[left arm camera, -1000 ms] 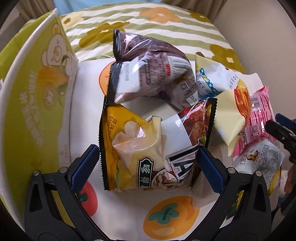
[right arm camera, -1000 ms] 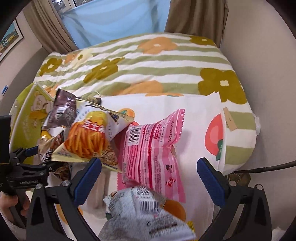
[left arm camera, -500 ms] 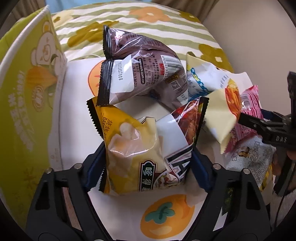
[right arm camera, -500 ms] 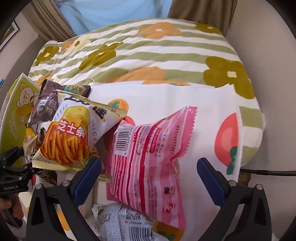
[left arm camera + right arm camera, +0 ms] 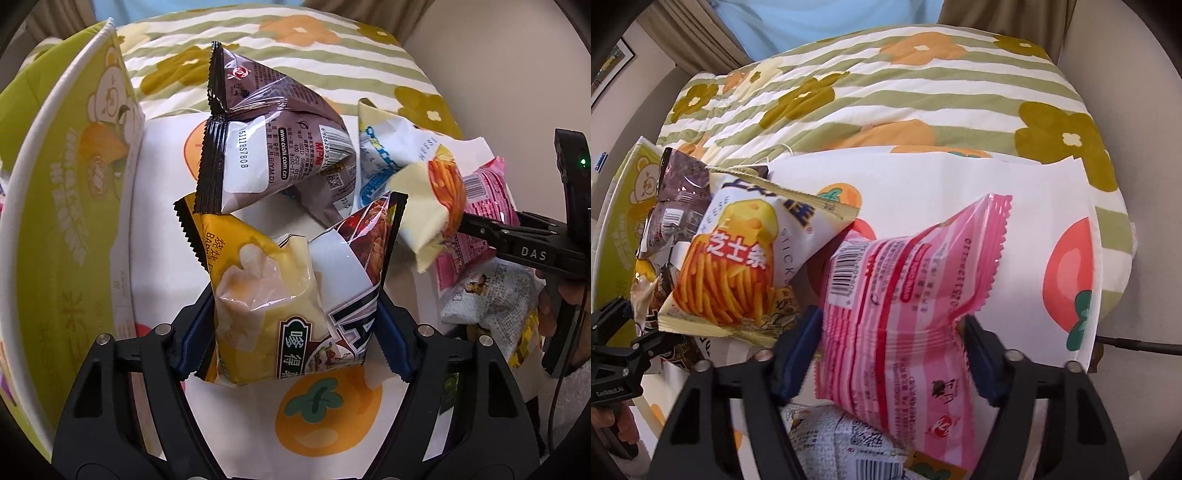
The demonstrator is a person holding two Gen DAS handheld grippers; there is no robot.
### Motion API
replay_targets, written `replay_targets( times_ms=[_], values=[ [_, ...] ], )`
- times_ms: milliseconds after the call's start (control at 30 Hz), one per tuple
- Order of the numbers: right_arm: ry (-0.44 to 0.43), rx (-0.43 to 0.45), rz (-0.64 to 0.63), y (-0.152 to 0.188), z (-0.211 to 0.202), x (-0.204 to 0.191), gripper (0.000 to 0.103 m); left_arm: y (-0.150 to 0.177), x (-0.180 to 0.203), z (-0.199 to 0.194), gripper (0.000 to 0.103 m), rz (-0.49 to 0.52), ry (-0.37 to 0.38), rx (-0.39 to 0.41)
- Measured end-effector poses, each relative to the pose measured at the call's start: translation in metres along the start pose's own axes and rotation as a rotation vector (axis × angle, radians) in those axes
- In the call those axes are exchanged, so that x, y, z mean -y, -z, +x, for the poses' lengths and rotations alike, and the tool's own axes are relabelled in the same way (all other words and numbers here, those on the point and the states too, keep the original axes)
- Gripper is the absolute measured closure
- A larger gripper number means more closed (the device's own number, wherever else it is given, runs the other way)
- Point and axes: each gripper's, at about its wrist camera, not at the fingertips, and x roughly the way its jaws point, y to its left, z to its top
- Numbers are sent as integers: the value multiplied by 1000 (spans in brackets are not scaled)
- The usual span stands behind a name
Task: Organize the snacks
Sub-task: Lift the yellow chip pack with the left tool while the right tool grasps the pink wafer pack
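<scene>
A pile of snack bags lies on a white fruit-print cloth (image 5: 159, 258). My left gripper (image 5: 291, 332) points steeply down, and its jaws are closing on the yellow snack bag (image 5: 258, 295). Both blue pads press the bag's sides and crumple it. My right gripper (image 5: 890, 332) also points down, its jaws closing on the pink snack bag (image 5: 905, 295), which is pinched and buckled between the pads. A brown bag (image 5: 273, 147) leans on the yellow one. A cheese-sticks bag (image 5: 738, 258) lies left of the pink bag.
A tall green-and-white carton (image 5: 55, 221) with a bear print stands at the left of the pile. A grey-white bag (image 5: 827, 435) lies under the pink one. The striped floral quilt (image 5: 886, 92) stretches behind. A plain wall (image 5: 1145, 110) is at the right.
Both grippers went from wide open to closed on a bag: the left on the yellow bag first, the right on the pink bag in the last half second. The right gripper came down closer.
</scene>
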Motion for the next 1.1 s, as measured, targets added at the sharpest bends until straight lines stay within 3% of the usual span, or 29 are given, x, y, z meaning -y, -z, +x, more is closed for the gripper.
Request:
replay_targets(
  times_ms=[100,800,1100],
  values=[
    [10,11,-13,1,-5,-2,52,3,3,-7,29,7,-6,16],
    [8,168,-20,15,-70,-13,52,33,18,-77,29,20,10,134],
    [4,242,-37,26,-108,-22,52,39,30,-119,29,15,-3,225]
  ],
)
